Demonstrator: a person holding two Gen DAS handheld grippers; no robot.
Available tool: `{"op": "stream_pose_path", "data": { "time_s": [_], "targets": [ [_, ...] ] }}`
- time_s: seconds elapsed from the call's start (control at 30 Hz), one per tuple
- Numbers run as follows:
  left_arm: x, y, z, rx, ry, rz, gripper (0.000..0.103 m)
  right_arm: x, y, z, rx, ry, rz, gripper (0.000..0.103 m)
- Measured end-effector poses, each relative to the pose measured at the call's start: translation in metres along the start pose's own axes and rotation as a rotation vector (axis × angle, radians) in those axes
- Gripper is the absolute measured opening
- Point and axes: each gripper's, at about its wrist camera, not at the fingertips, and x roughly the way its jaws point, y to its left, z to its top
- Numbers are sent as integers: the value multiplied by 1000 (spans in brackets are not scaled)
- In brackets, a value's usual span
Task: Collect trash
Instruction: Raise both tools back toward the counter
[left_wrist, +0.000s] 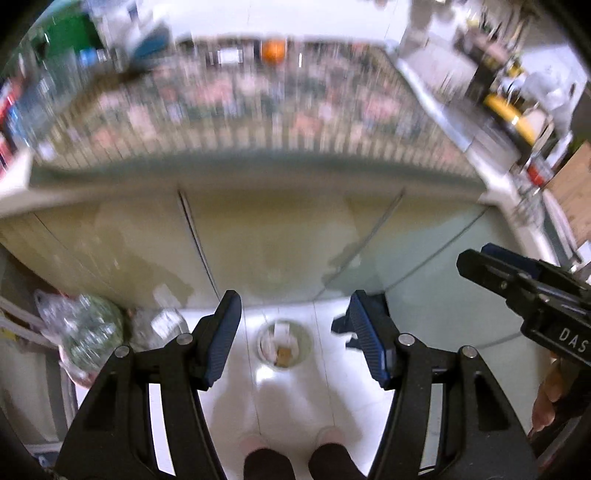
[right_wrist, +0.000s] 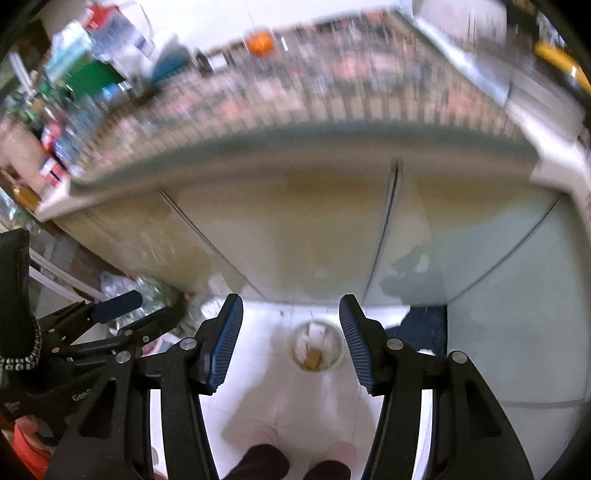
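Directly below both cameras, on the white tiled floor (left_wrist: 288, 402), stands a small round white waste bin (left_wrist: 284, 345), seen from above through each pair of fingers. It holds the collected trash: pale crumpled paper (right_wrist: 308, 341) and one small tan block (right_wrist: 315, 360) against the near wall of the bin.

Left gripper (left_wrist: 293, 339): its black arms and ribbed blue pads (left_wrist: 225, 339) stand apart, with nothing between them; the bin shows in the gap, well below. Right gripper (right_wrist: 290, 341): the same condition, jaws parted and empty, bin visible between its blue pads (right_wrist: 356, 343). Each gripper also appears at the edge of the other's view, beside it at a similar height.

Behind the bin rises a run of pale cream cabinet doors (left_wrist: 266, 236), topped by a counter covered in a blurred, multicoloured patterned surface (left_wrist: 258, 107). At the far edge of that counter, well beyond the bin, sits a small round orange object (left_wrist: 273, 51); blur prevents further identification.

Left of the bin, against the cabinet foot, lies a clear crinkled plastic bag of bottles (left_wrist: 85, 332). Right of the bin, near the cabinet foot, a dark blue crumpled item (right_wrist: 421, 328) lies on the floor. Nearer than the bin, two dark trouser legs (left_wrist: 295, 463) and pale pink shoe tips (left_wrist: 328, 435) of the person are visible.
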Motion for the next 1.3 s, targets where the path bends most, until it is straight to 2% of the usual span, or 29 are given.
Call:
{"op": "stream_pose_path", "data": {
  "time_s": [0.23, 0.33, 0.4, 0.47, 0.53, 0.6, 0.67, 0.97, 1.13, 1.3],
  "targets": [
    [-130, 11, 50, 51, -206, -10, 60, -98, 50, 38, -7, -172, -18, 51],
    [-166, 17, 60, 77, -270, -5, 61, -136, 65, 50, 11, -248, -18, 51],
    [-186, 19, 66, 85, -308, -7, 63, -160, 74, 54, 18, -306, -23, 55],
    [-201, 23, 71, 90, -346, -10, 68, -176, 83, 58, 24, -351, -31, 60],
    [-210, 26, 77, 83, -372, -4, 86, -189, 89, 62, 21, -396, -47, 64],
    [-217, 29, 82, 74, -394, 3, 94, -195, 91, 67, 23, -424, -65, 71],
    [-218, 31, 90, 71, -410, 11, 94, -199, 92, 71, 26, -445, -75, 75],
    [-176, 26, 143, 26, -416, 50, 94, -185, 70, 109, 10, -471, -57, 75],
    [-138, 15, 191, -15, -379, 90, 94, -164, 44, 150, -27, -446, -22, 75],
    [-99, 8, 231, -93, -348, 143, 94, -138, 12, 201, -72, -383, 27, 75]
  ]
}}
